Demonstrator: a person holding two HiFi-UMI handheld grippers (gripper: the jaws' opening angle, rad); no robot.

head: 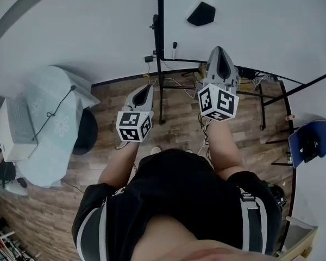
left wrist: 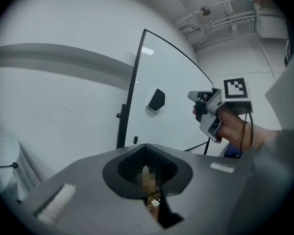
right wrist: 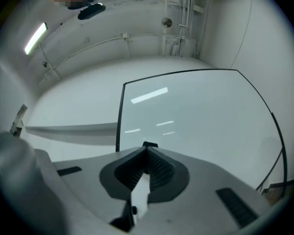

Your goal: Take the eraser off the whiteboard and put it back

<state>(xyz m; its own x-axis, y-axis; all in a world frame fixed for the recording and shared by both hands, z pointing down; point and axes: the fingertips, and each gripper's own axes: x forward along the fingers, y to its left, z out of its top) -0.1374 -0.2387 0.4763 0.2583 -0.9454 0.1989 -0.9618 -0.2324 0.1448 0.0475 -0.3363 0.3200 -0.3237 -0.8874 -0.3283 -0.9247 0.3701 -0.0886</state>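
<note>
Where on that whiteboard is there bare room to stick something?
Nearly all of the whiteboard is bare: everything right of and below the black eraser, which sits near the left frame post. The floor beneath is crowded with stand legs and cables.

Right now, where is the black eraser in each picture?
Head view: eraser near the top, right of middle, on the whiteboard.
Left gripper view: about the middle, on the board.
Right gripper view: not clearly there; a small dark bit just above the right claw may be it, I cannot tell.
Shared landmark: the whiteboard's black left edge.
</note>
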